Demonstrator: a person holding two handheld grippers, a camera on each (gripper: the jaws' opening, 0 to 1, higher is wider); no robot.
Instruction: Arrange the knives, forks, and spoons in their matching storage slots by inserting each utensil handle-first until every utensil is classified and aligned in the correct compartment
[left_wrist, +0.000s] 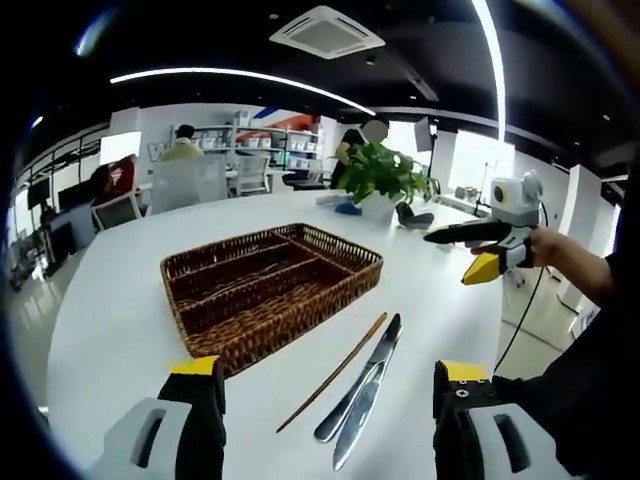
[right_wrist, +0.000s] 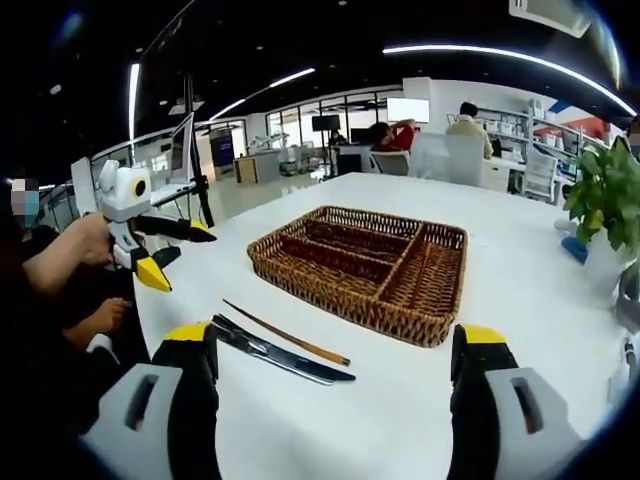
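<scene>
**Nothing picked up yet**

Both grippers are hovering with jaws apart and empty: the left gripper (left_wrist: 328, 400) and right gripper (right_wrist: 335, 385). The knives (left_wrist: 362, 392) are lying on the white table (left_wrist: 110, 320) beside a chopstick (left_wrist: 335, 370) (just outside the wicker tray (left_wrist: 270, 280)). Sorting looks unstarted; next calls for closing on a knife.

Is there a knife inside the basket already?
No, the basket looks empty in the right gripper view, and the knife lies on the white table in front of it, next to a thin wooden stick.
</scene>
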